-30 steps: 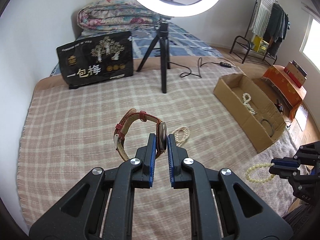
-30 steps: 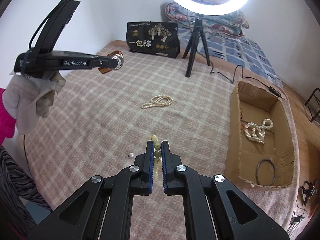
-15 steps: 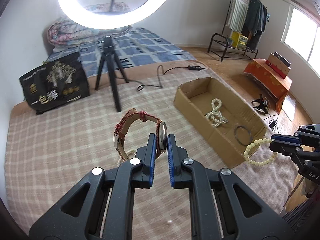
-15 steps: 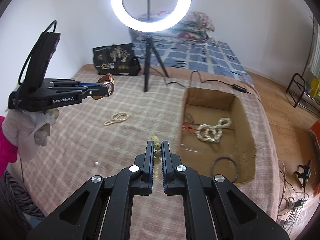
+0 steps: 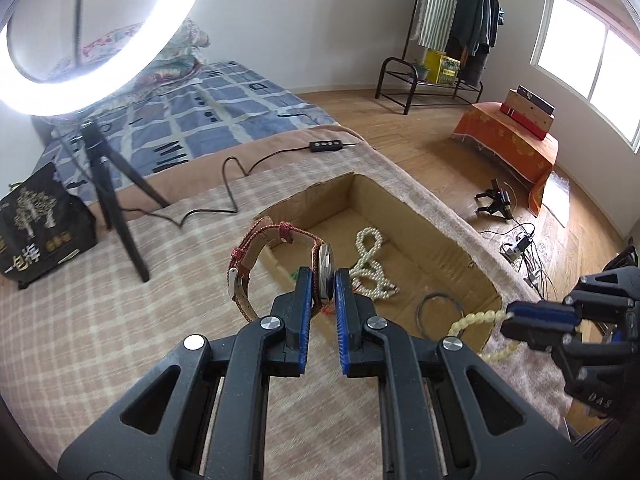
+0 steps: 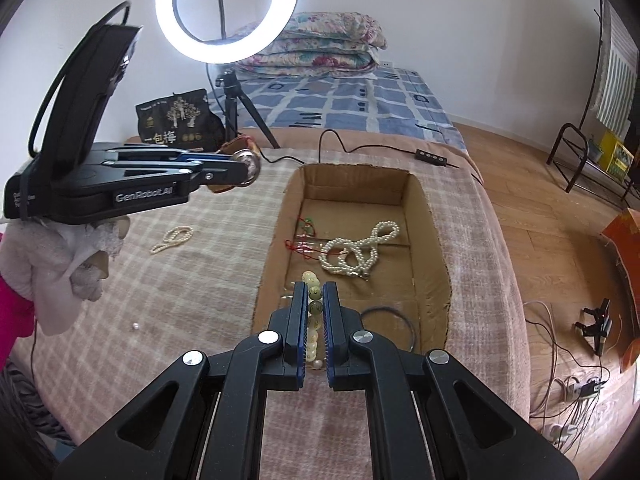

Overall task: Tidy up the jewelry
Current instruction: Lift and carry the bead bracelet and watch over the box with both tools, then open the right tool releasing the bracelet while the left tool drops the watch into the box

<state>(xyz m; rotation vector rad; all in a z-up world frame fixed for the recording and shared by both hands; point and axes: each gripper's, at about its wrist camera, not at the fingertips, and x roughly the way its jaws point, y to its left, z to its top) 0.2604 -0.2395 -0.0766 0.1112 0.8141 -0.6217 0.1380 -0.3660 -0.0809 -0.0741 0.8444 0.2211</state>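
Note:
My left gripper (image 5: 323, 276) is shut on a wristwatch (image 5: 325, 273) with a red woven strap, held in the air just left of the cardboard box (image 5: 448, 236). From the right wrist view the same gripper (image 6: 244, 170) shows with the watch face (image 6: 249, 168) at its tip. My right gripper (image 6: 314, 290) is shut on a pale bead bracelet (image 6: 313, 294), which hangs over the box's near end (image 6: 264, 280). That bracelet (image 5: 474, 320) also appears at the right gripper (image 5: 510, 318) in the left wrist view. Inside the box lie a pearl necklace (image 6: 360, 254), a dark bangle (image 6: 394, 320) and a red cord piece (image 6: 302, 246).
A small pearl strand (image 6: 172, 239) and a loose bead (image 6: 135, 325) lie on the checked blanket (image 6: 200, 280). A ring light on a tripod (image 6: 230, 108) and a black bag (image 6: 176, 124) stand at the back. Wooden floor with cables (image 6: 568, 360) lies to the right.
Both grippers have carried the watch and the bead bracelet rightward across the blanket, from near the small pearl strand to the cardboard box. Both stayed shut.

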